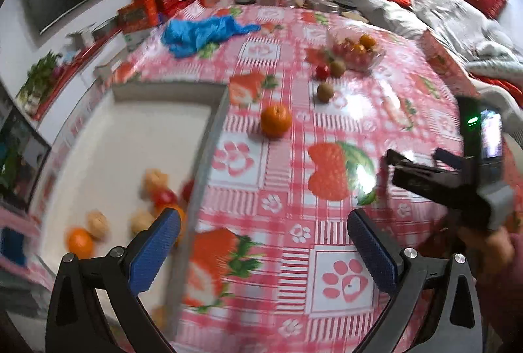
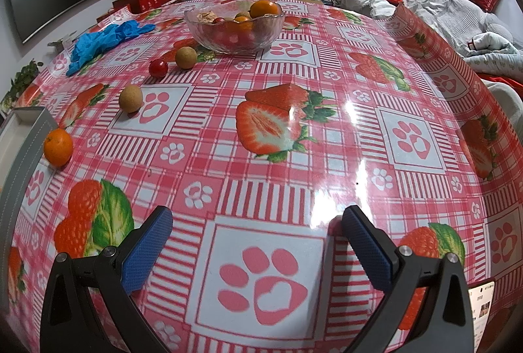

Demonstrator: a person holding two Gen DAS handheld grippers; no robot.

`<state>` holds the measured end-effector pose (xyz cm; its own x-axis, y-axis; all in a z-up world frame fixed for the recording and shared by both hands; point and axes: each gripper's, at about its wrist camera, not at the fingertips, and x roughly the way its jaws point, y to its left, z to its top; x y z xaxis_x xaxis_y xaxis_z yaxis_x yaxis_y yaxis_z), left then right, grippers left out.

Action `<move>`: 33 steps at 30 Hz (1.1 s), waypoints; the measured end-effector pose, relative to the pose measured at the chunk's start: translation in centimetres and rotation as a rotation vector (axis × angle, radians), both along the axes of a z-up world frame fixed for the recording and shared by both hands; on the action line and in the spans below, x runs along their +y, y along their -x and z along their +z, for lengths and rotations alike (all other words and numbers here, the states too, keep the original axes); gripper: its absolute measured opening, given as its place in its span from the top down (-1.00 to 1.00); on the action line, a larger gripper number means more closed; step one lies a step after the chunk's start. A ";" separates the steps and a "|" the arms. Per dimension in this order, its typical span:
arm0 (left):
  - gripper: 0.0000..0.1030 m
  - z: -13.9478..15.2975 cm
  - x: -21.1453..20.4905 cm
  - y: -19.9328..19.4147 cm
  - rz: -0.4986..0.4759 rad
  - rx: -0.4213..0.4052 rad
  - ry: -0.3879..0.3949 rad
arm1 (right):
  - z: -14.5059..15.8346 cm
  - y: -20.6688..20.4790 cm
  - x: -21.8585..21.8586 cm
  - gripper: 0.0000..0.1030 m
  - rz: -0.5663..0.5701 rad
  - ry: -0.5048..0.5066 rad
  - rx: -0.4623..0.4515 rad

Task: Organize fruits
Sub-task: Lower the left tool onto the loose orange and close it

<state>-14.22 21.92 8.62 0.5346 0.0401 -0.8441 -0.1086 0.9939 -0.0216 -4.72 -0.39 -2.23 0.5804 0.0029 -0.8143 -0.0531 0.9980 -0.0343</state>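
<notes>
Since the loose fruit sits on a glossy plastic cloth, the main risk is rolling: a nudge from a blue pad, not a clean pinch, could send the orange [image 2: 58,147] along the bench [image 2: 327,137] or off the near edge. It lies just beside the tray [image 1: 209,137] wall, so a claw coming in from that side may clip the rim and shift the tray. The small red fruit [image 2: 158,67] looks smooth and thin-skinned, so I judge it easy to squash or to pop out of the pads. The left view is motion-blurred, so aim from that side is less sure. The two claws are also near each other, so a clash is possible.

Left claw [image 1: 261,250] is spread wide with nothing in it, hovering over the tray's right wall. Right claw [image 2: 256,243] is likewise spread and empty, low over the cloth.

Fruit: the orange is round, bright, dimpled. Two brown round fruits [image 2: 130,98] [image 2: 185,57] look matte and firm, well apart from each other, the far one just beside the red one. Glass bowl [image 2: 234,26] at the far side holds oranges and red fruit. The tray holds several pieces, blurred: oranges, pale lumpy ones, something red.
</notes>
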 end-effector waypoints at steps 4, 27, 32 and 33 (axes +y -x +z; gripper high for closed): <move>-0.99 4.9 1.3 -1.6 -0.048 -0.023 -0.013 | 0.6 -0.2 0.1 -1.00 -0.017 -0.016 0.125; -0.99 -4.7 -2.5 -13.4 -0.072 0.028 -0.088 | 0.8 -2.4 -0.6 -1.00 0.035 0.005 0.228; -0.68 -6.3 -2.0 -14.0 -0.051 0.059 -0.093 | 0.7 -1.5 -1.2 -1.00 0.054 -0.001 0.162; -0.61 -6.7 -2.0 -14.2 -0.051 0.074 -0.087 | 0.7 -1.1 -1.4 -1.00 0.064 -0.006 0.128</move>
<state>0.01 19.91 1.96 0.4740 0.0895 -0.8759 -0.0557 0.9959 0.0716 -3.63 -1.79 -1.56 0.4699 0.0412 -0.8817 -0.1201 0.9926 -0.0176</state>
